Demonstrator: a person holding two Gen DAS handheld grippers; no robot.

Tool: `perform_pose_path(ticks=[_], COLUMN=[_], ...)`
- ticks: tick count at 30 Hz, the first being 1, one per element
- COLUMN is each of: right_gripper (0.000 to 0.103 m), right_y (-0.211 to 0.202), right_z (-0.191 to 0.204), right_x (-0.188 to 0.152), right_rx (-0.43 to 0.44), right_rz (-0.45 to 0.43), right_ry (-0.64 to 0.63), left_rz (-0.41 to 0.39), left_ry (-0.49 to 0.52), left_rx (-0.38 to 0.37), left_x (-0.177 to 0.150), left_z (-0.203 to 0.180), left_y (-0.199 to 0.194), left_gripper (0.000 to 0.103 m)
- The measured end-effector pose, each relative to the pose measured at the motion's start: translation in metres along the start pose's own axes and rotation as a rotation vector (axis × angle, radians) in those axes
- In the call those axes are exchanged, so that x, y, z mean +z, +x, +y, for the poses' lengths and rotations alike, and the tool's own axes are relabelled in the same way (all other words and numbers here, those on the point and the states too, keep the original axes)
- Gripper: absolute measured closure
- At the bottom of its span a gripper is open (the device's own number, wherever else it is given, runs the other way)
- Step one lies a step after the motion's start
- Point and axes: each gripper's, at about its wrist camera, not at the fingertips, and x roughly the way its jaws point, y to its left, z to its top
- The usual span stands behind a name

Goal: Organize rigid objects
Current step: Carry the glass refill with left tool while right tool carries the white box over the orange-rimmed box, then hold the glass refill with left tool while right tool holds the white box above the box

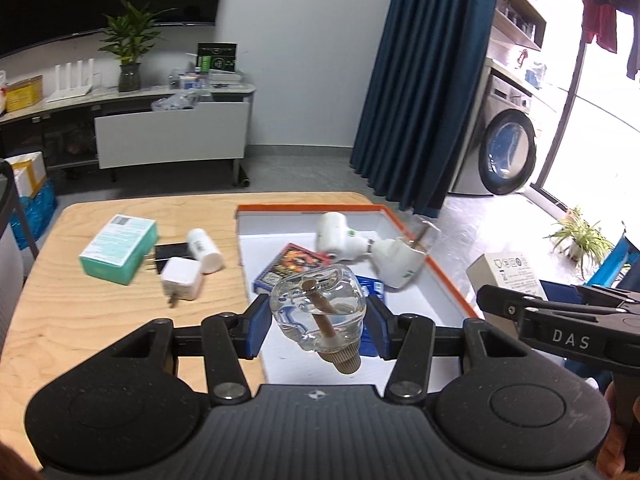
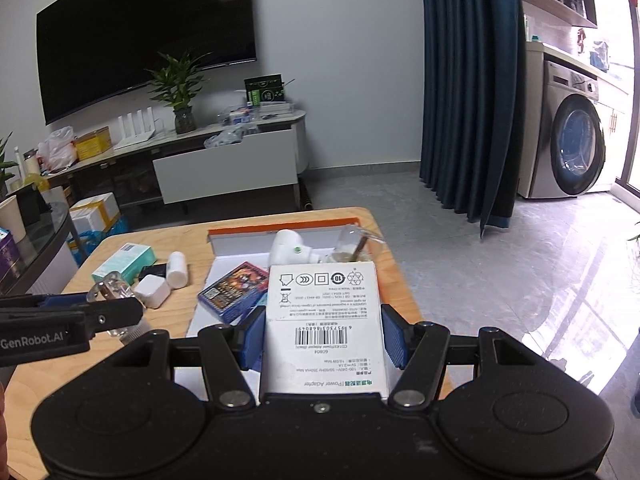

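While we look along the left gripper (image 1: 319, 318), its blue pads pinch a clear glass bottle (image 1: 318, 304) above the near edge of the orange-rimmed tray (image 1: 448, 276) on the wooden table (image 1: 100, 320). From the right wrist, the right gripper (image 2: 323, 336) clamps a white power adapter box (image 2: 324, 320) over that tray's near right part.

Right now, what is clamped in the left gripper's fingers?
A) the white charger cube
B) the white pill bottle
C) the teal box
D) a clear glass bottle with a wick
D: the left gripper pinches the clear glass bottle between its blue pads, above the white tray.
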Motion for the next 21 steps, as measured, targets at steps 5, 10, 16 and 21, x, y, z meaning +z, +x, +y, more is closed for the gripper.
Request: perform_pose_path(ticks=[5,10,16,21], right_gripper=[0.032,0.032,0.032,0.032], right_y=[-0.003,-0.001,-0.001,0.000], right_z=[-0.007,-0.012,-0.015,-0.015], right_x=[-0.001,-0.003,-0.004,-0.003], right_rx=[0.000,-0.005,-0.003,0.000], right_rz=[-0.005,0.008,0.022,0.030], right_ry=[0.002,0.002,-0.005,-0.016], left_rz=[0.003,0.014,0.017,0.016], left_ry=[0.010,0.017,0.021,0.020], left_rx=[-0.015,-0.018,-0.020,-0.018], left_x=[-0.001,-0.003,-0.004,-0.004], left_z=[-0.007,-0.016,-0.020,-0.020], left_y=[0.003,0.005,0.006,0.005], left_gripper=[0.052,0.052,0.052,0.052])
